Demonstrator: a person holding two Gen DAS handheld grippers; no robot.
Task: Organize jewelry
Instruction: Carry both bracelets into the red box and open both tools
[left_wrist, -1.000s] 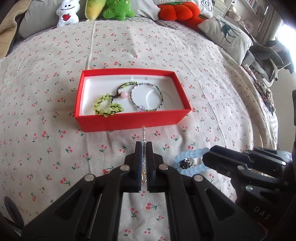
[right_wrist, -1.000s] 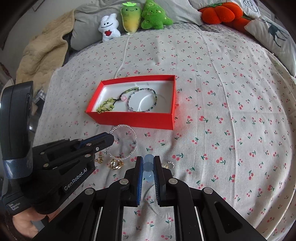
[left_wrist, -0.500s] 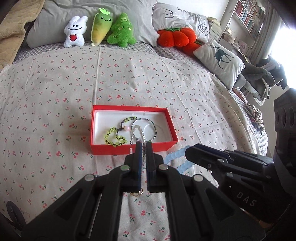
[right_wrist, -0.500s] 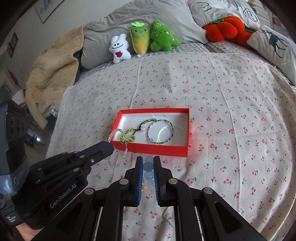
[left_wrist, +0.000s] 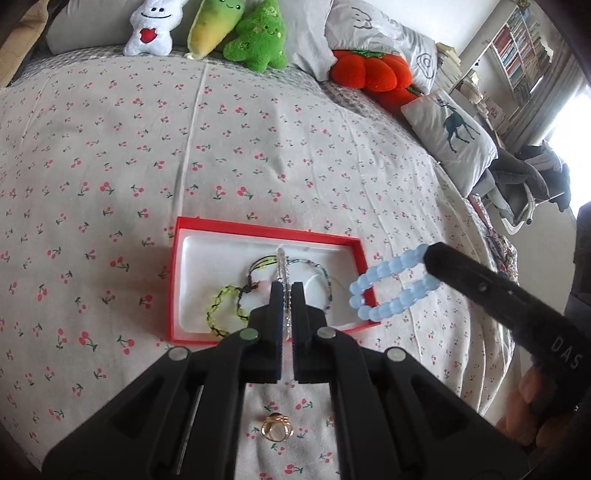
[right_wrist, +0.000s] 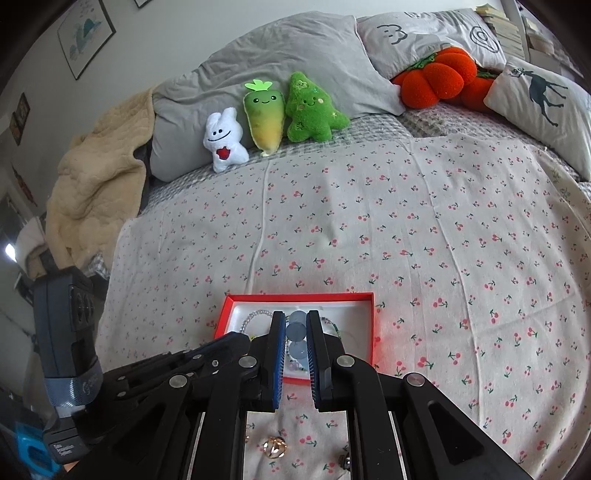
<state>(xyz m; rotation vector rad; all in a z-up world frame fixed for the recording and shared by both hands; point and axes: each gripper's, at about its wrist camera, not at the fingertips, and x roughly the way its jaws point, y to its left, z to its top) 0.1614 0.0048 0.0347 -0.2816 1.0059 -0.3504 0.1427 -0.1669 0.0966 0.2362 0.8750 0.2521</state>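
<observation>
A red box with a white lining lies on the cherry-print bedspread; it also shows in the right wrist view. Inside lie a green bead bracelet and a dark beaded bracelet. My left gripper is shut on a clear bead bracelet and holds it above the box. My right gripper is shut on a light blue bead bracelet, hanging over the box's right end. In the right wrist view only its beads show between the fingers.
A gold ring lies on the bedspread near me; gold rings and a dark stud show below the right gripper. Plush toys, an orange pumpkin cushion and pillows line the far side. A beige blanket lies left.
Both grippers have lifted their bracelets off the bedspread and moved forward over the red box. The rings stayed on the bedspread.
</observation>
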